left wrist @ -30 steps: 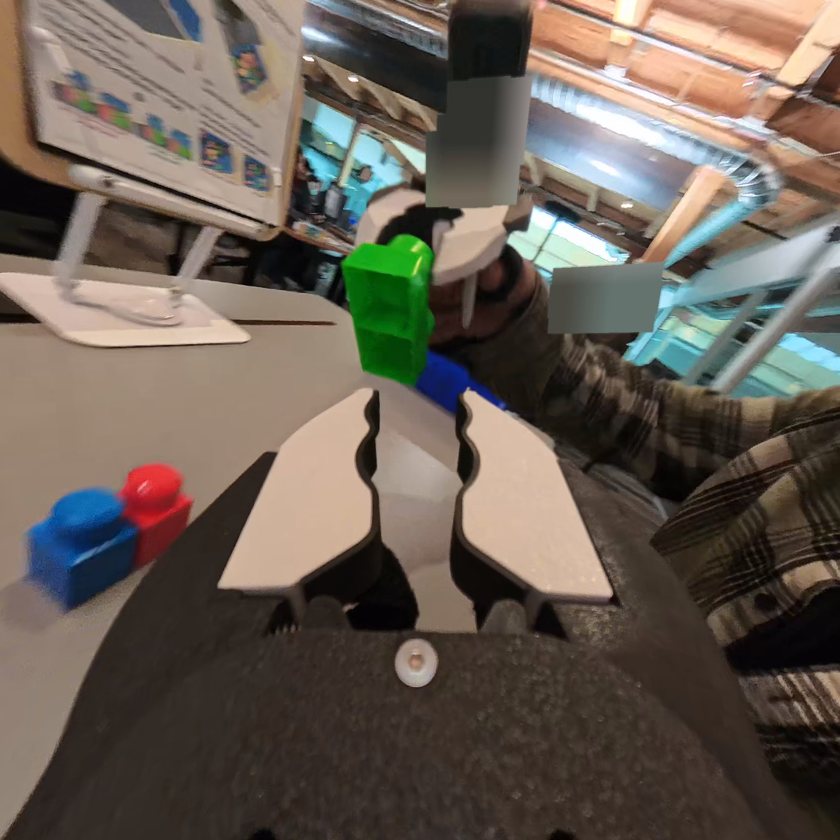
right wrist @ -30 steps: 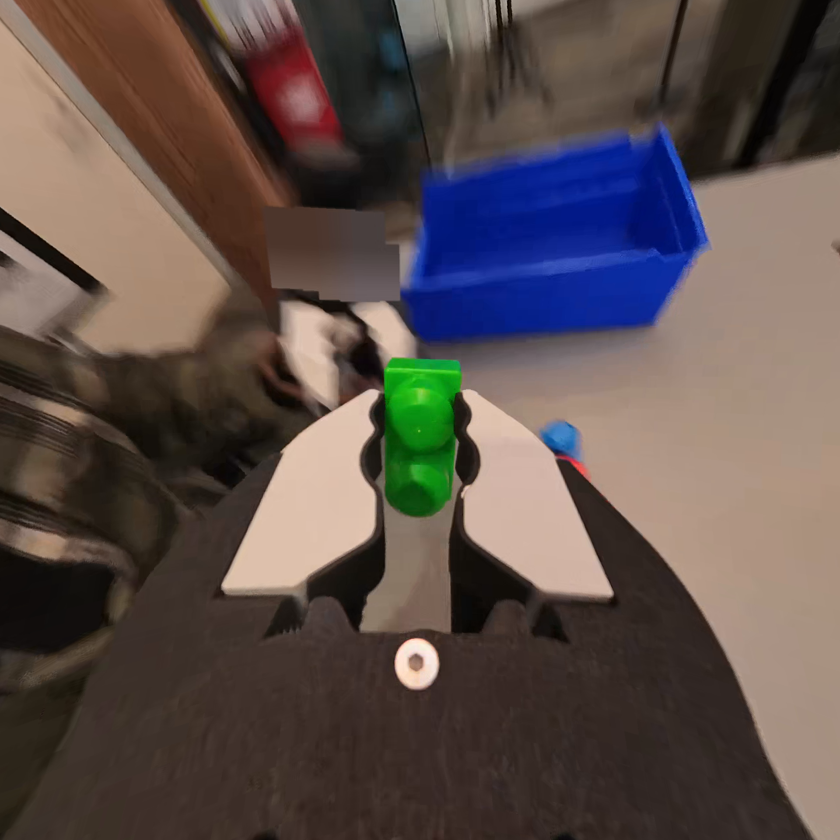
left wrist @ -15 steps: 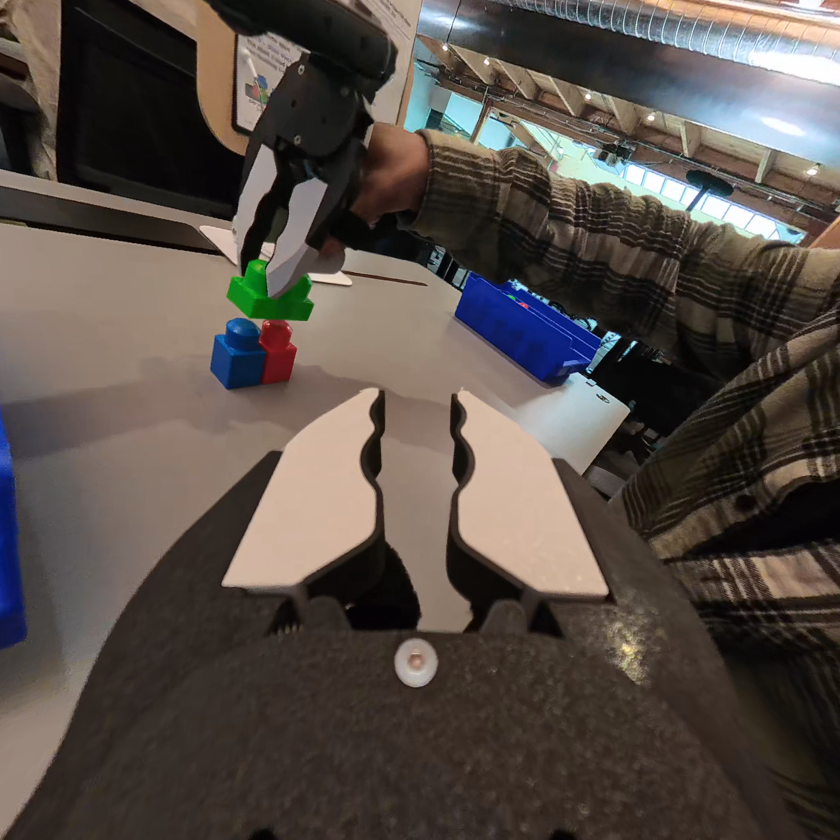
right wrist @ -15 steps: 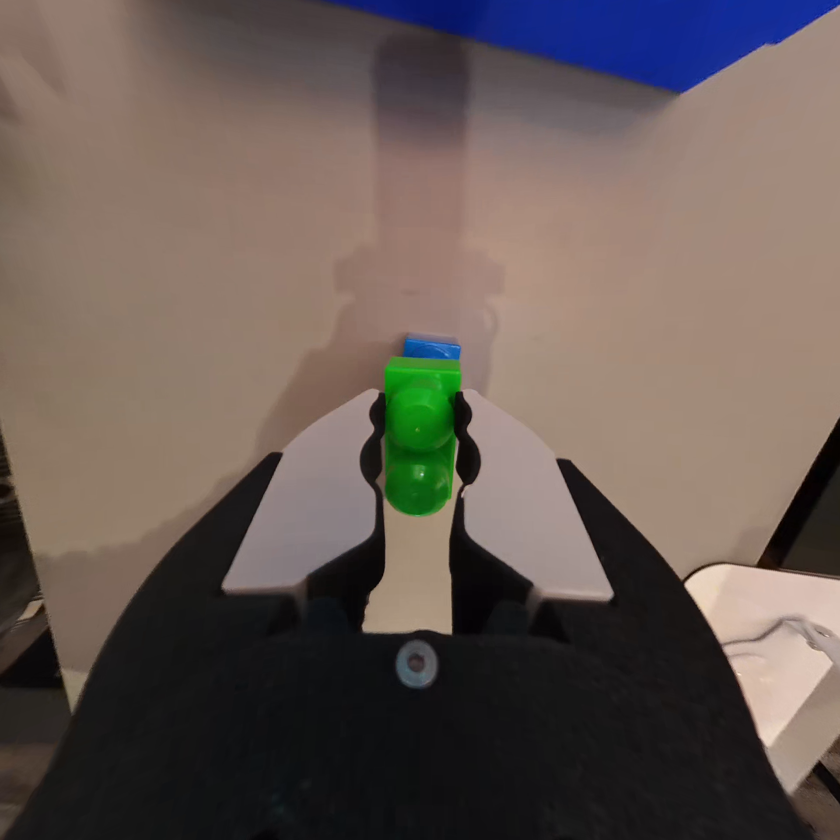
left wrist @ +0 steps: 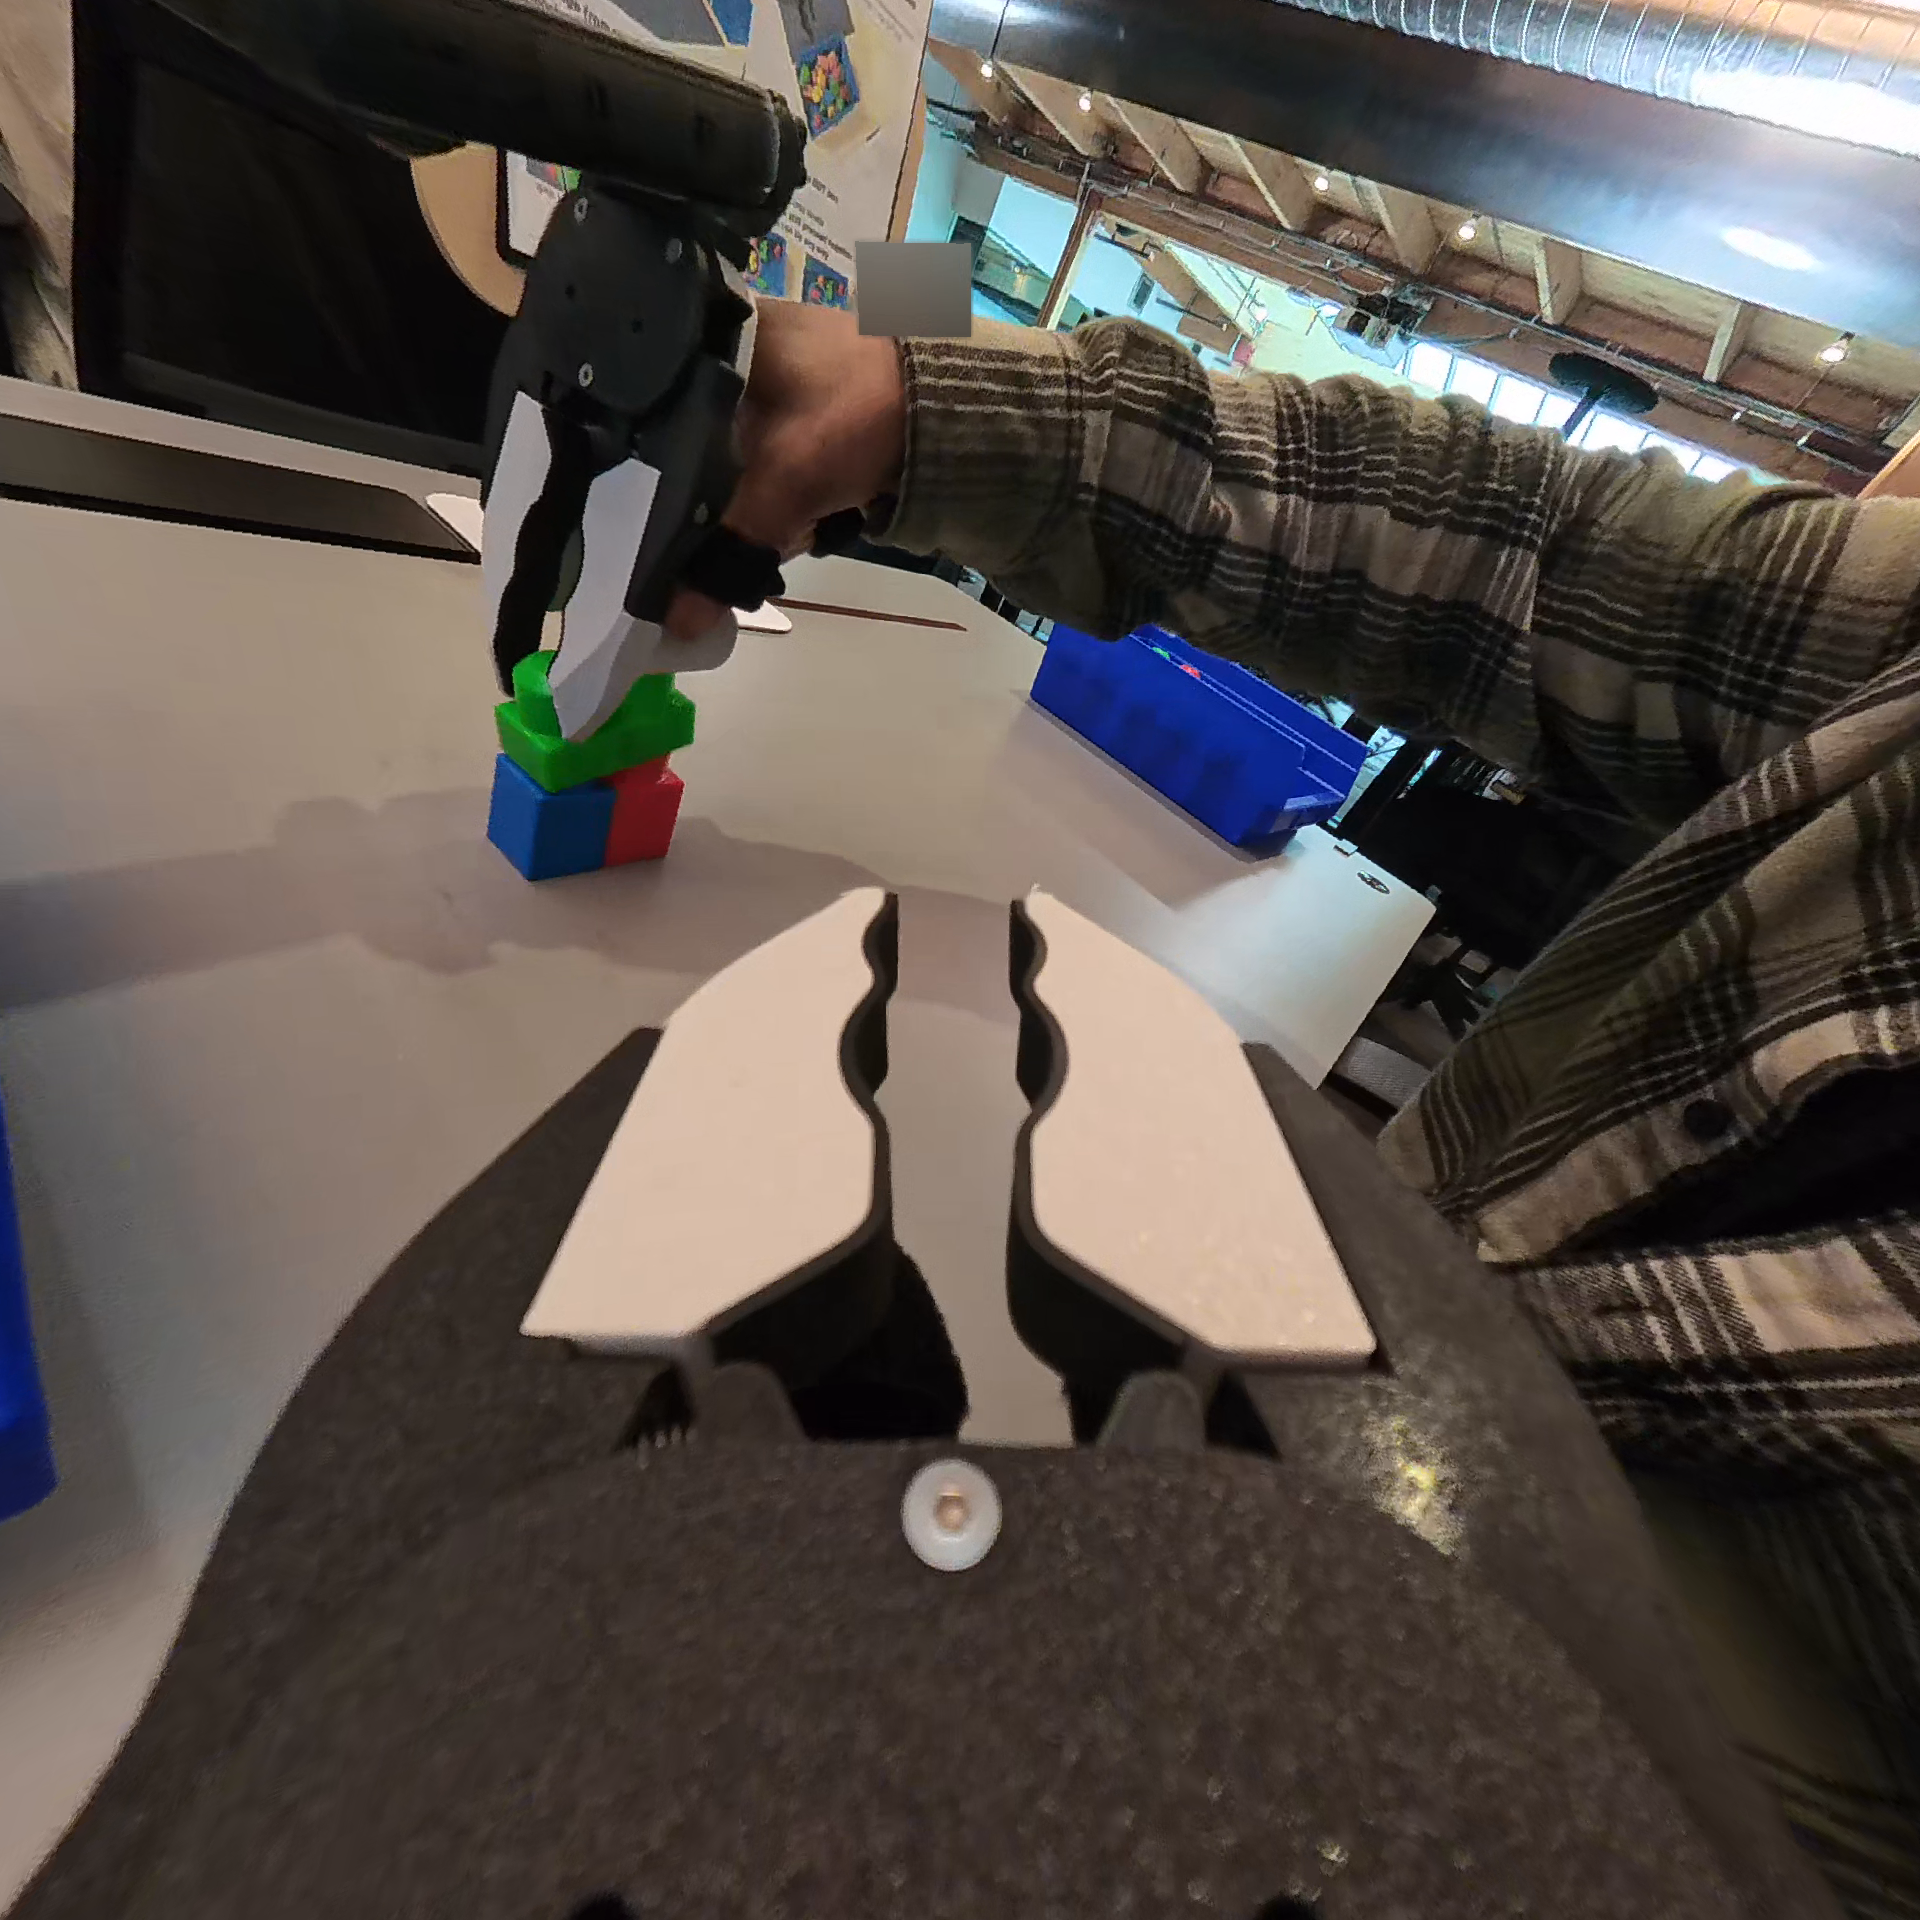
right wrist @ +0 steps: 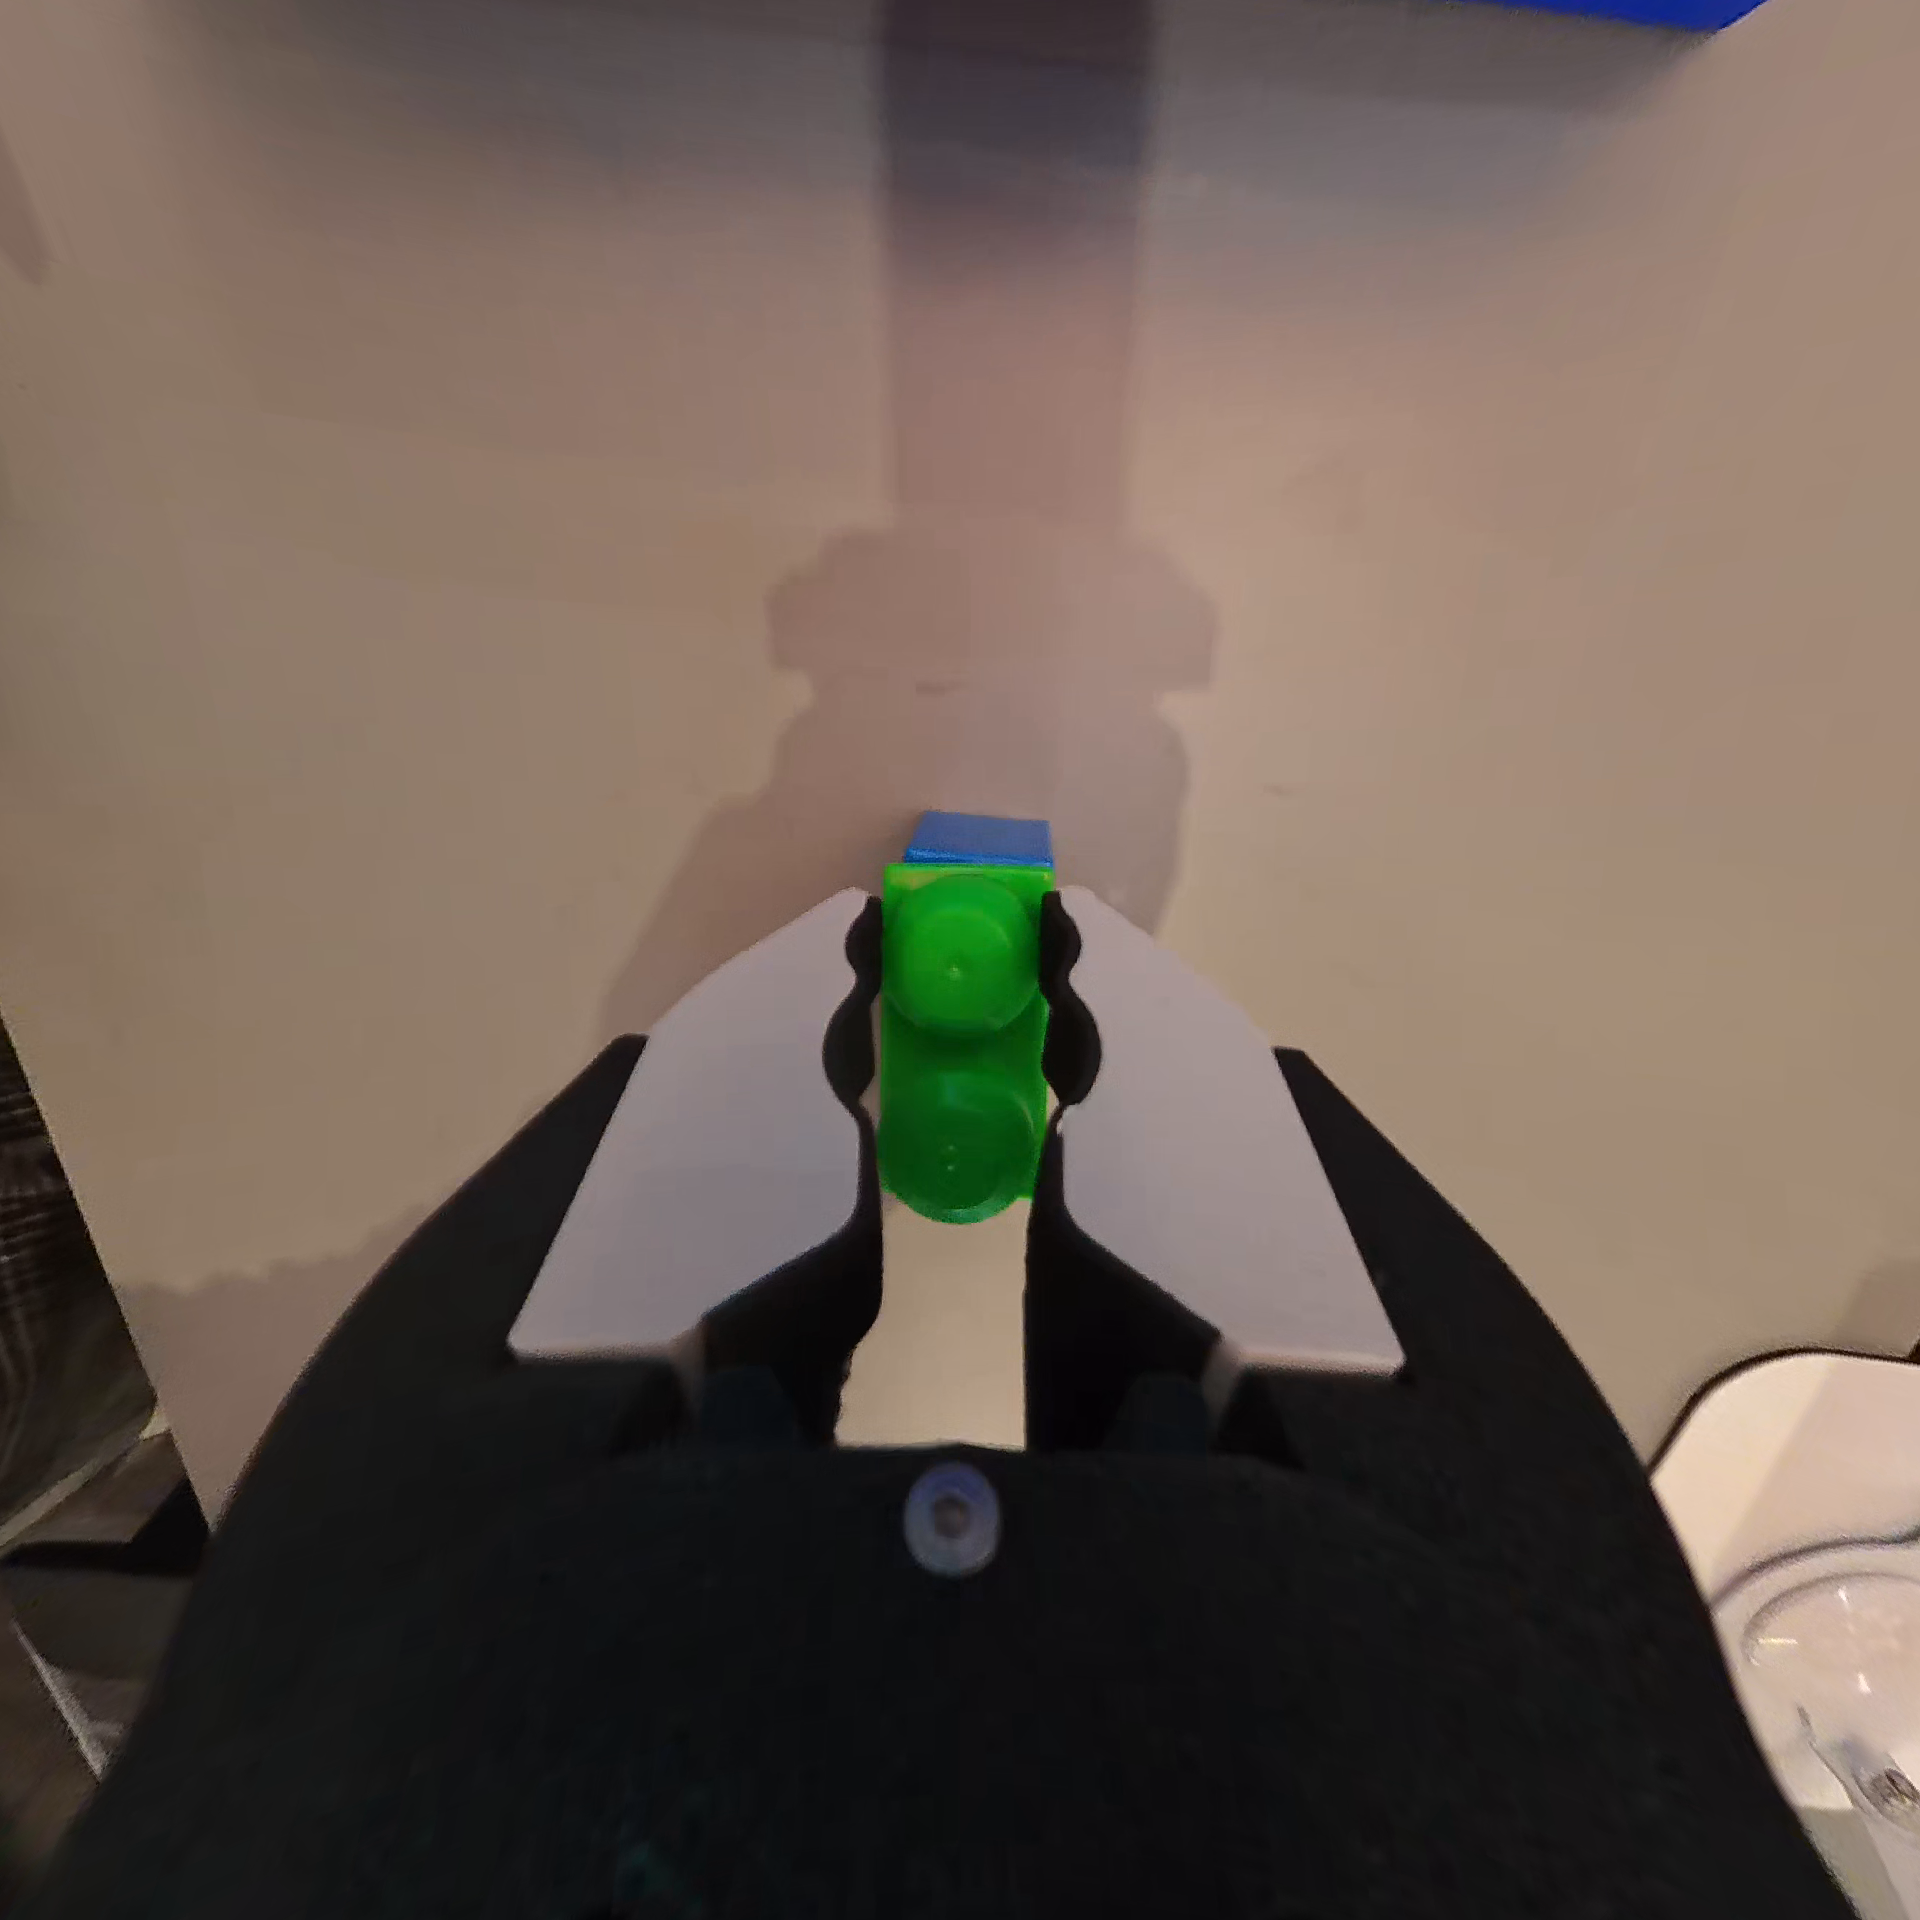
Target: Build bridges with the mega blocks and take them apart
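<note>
In the left wrist view a blue block (left wrist: 545, 826) and a red block (left wrist: 644, 821) stand side by side on the grey table (left wrist: 260, 727). My right gripper (left wrist: 566, 707) points down over them, shut on a green two-stud block (left wrist: 597, 738) that rests across their tops, slightly tilted. In the right wrist view the right gripper (right wrist: 961, 904) clamps the green block (right wrist: 961, 1039) by its sides, with the blue block (right wrist: 982, 836) showing just beyond it; the red block is hidden. My left gripper (left wrist: 956, 935) hovers nearer, its fingers slightly apart and empty.
A blue bin (left wrist: 1195, 748) sits at the table's right edge, and another blue bin's edge (left wrist: 16, 1351) shows at the far left. A person's plaid sleeve (left wrist: 1351, 540) spans the right side. A white stand base (right wrist: 1818, 1558) lies to the right of the right gripper.
My right gripper has come down with the green block, from just above the blue and red blocks to resting on them. The left gripper has moved slightly closer.
</note>
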Available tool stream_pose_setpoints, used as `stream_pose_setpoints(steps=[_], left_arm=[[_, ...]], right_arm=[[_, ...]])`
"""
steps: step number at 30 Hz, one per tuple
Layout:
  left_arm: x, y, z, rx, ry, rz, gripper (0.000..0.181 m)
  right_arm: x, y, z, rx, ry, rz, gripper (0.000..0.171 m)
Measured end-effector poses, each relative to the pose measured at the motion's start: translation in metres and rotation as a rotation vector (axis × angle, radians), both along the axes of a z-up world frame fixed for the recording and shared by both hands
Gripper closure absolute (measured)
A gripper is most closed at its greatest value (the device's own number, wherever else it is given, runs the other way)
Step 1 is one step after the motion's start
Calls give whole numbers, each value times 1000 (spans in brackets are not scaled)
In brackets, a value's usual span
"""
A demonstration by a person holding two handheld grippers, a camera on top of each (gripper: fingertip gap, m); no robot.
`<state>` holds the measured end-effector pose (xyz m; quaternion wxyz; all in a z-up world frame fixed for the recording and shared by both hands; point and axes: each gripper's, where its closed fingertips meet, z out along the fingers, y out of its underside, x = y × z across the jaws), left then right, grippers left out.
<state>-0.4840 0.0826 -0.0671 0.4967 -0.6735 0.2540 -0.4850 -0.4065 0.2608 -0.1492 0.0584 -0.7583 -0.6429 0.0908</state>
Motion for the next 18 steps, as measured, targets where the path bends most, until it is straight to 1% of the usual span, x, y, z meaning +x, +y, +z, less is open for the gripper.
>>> stream_pose_setpoints(steps=[3, 7, 10, 13, 18], left_arm=[[2, 1, -5, 3, 24, 5, 163], [1, 3, -8, 33, 95, 29, 165], [2, 4, -7, 35, 116, 14, 166], [3, 7, -7, 38, 130, 16, 168], [6, 6, -4, 41, 150, 6, 168]], right_arm=[[-2, 0, -1, 33, 59, 4, 143], [-4, 0, 1, 69, 258, -37, 143], [-5, 0, 2, 85, 390, -65, 142], [-3, 1, 2, 72, 486, -107, 142], [-6, -5, 4, 88, 409, 12, 141]])
